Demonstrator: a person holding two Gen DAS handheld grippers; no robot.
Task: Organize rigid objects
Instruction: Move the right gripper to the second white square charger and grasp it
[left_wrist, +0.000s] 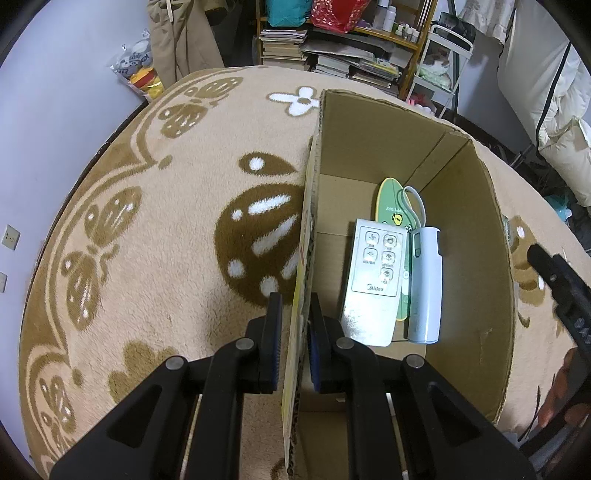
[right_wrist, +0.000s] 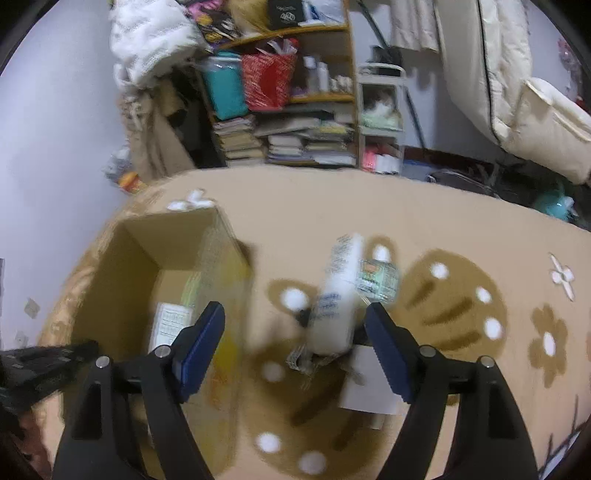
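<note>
Left gripper (left_wrist: 295, 317) over patterned rug (left_wrist: 147, 240)

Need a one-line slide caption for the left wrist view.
Left gripper clamps the cardboard box wall; remote and pale blue device lie inside.

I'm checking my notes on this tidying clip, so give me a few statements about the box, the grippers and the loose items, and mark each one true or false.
1. The left gripper is clamped on a side wall of the cardboard box. True.
2. The box is empty. False: a white remote control, a pale blue cylindrical device and a green oval item lie in it.
3. The right gripper holds the white bottle. False: it is open and grips nothing; the bottle lies on the carpet beyond it.
4. The remote control lies face up with its buttons showing. True.
5. The white bottle is outside the box. True.
</note>
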